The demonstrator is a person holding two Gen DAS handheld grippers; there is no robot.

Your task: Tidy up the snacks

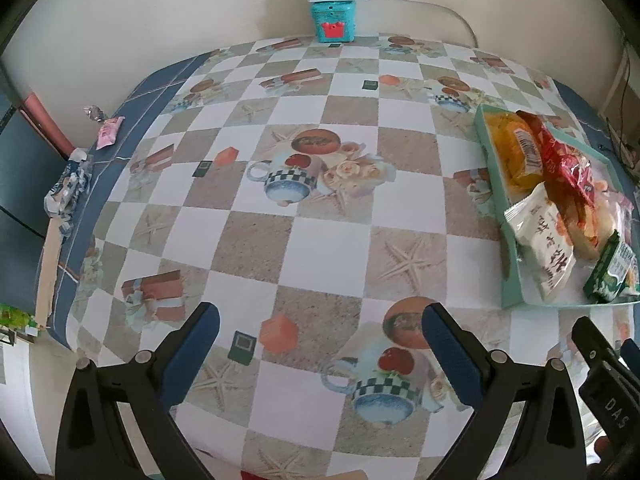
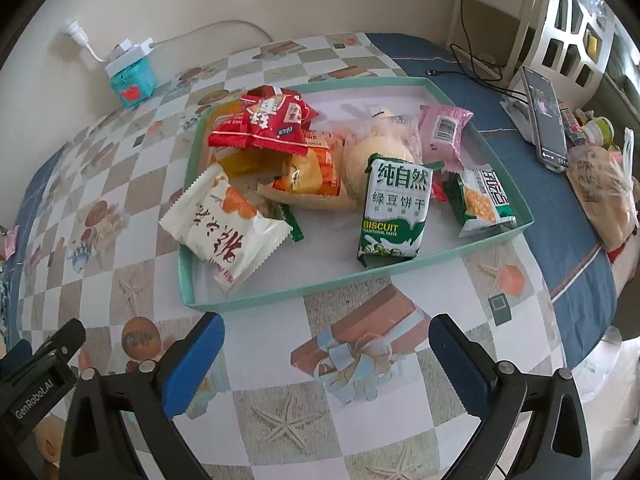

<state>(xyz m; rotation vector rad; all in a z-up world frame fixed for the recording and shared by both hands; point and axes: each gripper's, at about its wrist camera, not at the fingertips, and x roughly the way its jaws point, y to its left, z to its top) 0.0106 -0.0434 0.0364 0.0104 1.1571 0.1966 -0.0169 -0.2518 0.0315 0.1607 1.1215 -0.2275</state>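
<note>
With both grippers' jaws spread and empty, the tray [image 2: 256, 304] looks full; one pink packet [image 1: 109, 132], probably a snack, waits at ten o'clock for the left gripper [image 1: 320, 344].

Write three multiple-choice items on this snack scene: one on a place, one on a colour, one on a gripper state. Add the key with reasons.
1. Where is the green biscuit pack?
A. Inside the tray
B. On the phone
C. On the floor

2. What colour is the tray rim?
A. Black
B. Teal
C. Yellow

3. What state is the right gripper in?
A. Shut on a red pack
B. Shut on the tray rim
C. Open, holding nothing

Key:
1 A: the pack lies within the tray walls, near the front rim.
2 B: the walls all round are teal.
3 C: its fingers stand wide apart over the tablecloth, short of the tray.
</note>
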